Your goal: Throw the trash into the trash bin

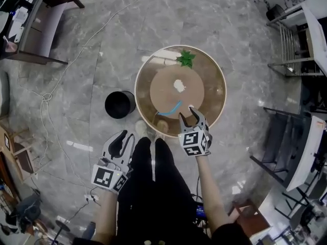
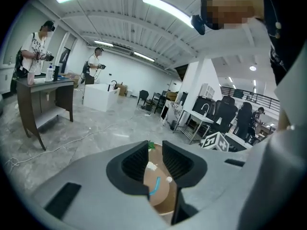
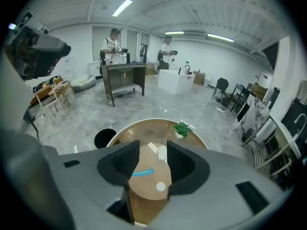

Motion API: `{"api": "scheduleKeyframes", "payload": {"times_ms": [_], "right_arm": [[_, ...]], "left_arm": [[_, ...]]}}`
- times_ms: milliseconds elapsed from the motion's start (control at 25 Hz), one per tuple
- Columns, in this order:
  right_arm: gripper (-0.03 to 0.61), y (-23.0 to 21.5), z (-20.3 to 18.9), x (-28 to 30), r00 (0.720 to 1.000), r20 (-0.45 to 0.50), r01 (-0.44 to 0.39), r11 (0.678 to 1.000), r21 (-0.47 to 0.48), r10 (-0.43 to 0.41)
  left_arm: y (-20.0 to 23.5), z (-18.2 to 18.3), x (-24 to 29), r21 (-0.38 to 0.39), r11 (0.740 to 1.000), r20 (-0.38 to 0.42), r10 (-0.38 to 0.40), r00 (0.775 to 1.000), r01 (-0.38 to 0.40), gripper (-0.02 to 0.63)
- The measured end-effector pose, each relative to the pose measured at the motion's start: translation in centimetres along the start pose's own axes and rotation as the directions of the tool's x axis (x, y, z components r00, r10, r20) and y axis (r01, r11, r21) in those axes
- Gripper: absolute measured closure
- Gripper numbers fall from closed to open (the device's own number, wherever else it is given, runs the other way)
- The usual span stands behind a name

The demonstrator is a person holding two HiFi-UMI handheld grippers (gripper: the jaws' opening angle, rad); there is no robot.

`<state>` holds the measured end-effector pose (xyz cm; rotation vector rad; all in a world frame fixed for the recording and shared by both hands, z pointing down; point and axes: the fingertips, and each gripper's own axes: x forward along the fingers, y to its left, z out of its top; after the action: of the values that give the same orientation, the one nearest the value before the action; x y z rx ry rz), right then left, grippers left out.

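**Stn layout.** Round tabletop (image 1: 214, 93): clear outer ring, brown inner disc. Trash bin (image 1: 120, 104): black, open-topped, upright on the grey marble floor (image 1: 102, 45), just beside the tabletop's left edge and outside it.

**Items on tabletop (inner disc).**
- Crumpled white trash (image 1: 179, 86): near disc ctr, loose.
- Blue strip (image 1: 171, 108): curved, lying flat nearer the operator than the white trash, apart from it.
- Small white disc (image 3: 160, 187): near the disc's near edge, to the right of the blue strip; material cannot be told.
- Green plant (image 1: 185, 58): at the far rim, on the clear ring.

**Right gripper** (image 1: 190, 117). Held over the tabletop's near edge, pointing twd the far rim. Fingers (image 3: 184, 162) stand moderately wide w/ nothing between them. In the right gripper view the gap frames the white trash, blue strip and small disc below; no contact w/ any of them.

**Left gripper** (image 1: 124, 143). Off the tabletop, over the floor, on the operator's side of the bin, beside the operator's black-clad legs (image 1: 153, 188). Fingers (image 2: 136, 164) stand at a narrow gap, nothing gripped. The left gripper view shows the same tabletop items through the gap, well ahead.

**Bkgd.** Two persons (image 3: 113, 44) stand at a dark desk (image 3: 125, 78) and a white counter, far side of the room.
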<state>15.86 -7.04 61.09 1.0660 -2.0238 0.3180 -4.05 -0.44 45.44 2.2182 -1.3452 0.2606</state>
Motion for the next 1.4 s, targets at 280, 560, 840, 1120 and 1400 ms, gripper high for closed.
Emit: {"api": "scheduleKeyframes", "payload": {"times_ms": [280,560,840,1120,1400], "right_arm": [[0.4,-1.3,-5.4,11.3,0.987,-0.16,-0.007,1.0,-0.006,0.006],[0.394,-2.6,-9.0,19.9,0.958,-0.287,0.015,0.999,0.032,-0.005],[0.39,-2.2,-11.3,24.3,0.922,-0.385,-0.042,0.999,0.018,0.045],[0.532,-3.0,-11.2,24.9,0.912,-0.41,0.009,0.998,-0.06,-0.033],[0.535,2.3,-5.9,22.7,0.95,-0.31,-0.08,0.985,-0.152,0.03]], "left_arm": [[1.8,-5.8,4.3,-0.109,0.994,-0.093,-0.006,0.996,-0.004,0.531],[3.7,-9.7,6.9,-0.184,0.983,-0.16,-0.006,0.987,-0.024,0.531],[4.5,-11.1,7.4,-0.272,0.962,-0.164,-0.032,0.986,-0.014,0.531],[6.6,-11.2,6.7,-0.3,0.953,-0.157,-0.001,0.988,-0.047,0.531],[7.9,-10.8,5.5,-0.33,0.94,-0.122,0.052,0.991,-0.09,0.531]]}}
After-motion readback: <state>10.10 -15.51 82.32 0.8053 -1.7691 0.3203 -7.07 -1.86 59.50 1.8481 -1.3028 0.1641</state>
